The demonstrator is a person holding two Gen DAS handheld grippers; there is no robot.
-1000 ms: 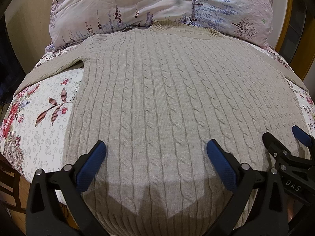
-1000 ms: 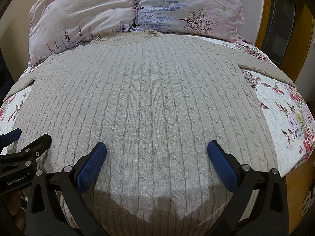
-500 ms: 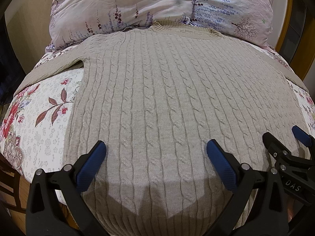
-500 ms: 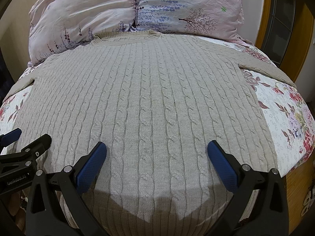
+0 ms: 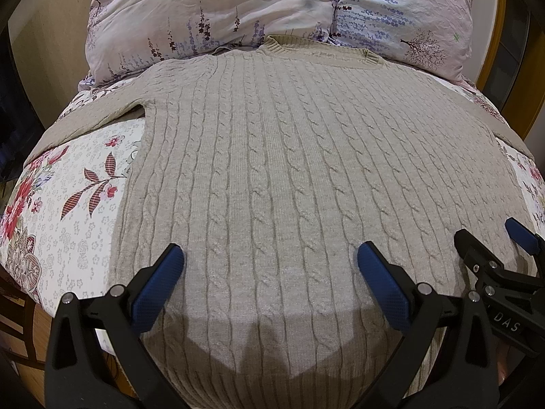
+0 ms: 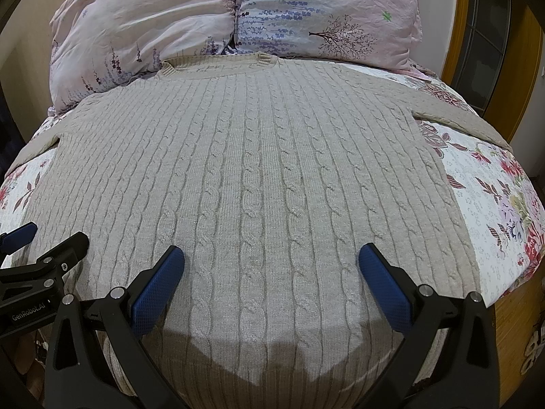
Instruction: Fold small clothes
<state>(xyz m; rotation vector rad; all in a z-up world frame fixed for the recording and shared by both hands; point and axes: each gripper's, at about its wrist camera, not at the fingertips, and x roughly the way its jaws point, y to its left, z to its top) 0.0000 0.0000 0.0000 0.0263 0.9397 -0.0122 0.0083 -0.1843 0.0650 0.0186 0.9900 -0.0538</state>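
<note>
A beige cable-knit sweater [image 5: 272, 170] lies flat and face up on a bed, collar toward the pillows, sleeves spread out to both sides; it also fills the right wrist view [image 6: 259, 177]. My left gripper [image 5: 269, 266] is open and empty, hovering over the sweater's lower left part near the hem. My right gripper [image 6: 270, 266] is open and empty over the lower right part. Each gripper shows at the edge of the other's view: the right gripper [image 5: 494, 259] and the left gripper [image 6: 47, 248]. The hem hangs over the bed's front edge.
Two pink floral pillows [image 5: 211, 13] [image 6: 327, 13] lie behind the collar. A white floral bedsheet [image 5: 68, 197] [image 6: 494, 211] shows on both sides of the sweater. A wooden bed frame or door edge [image 6: 460, 34] stands at the right.
</note>
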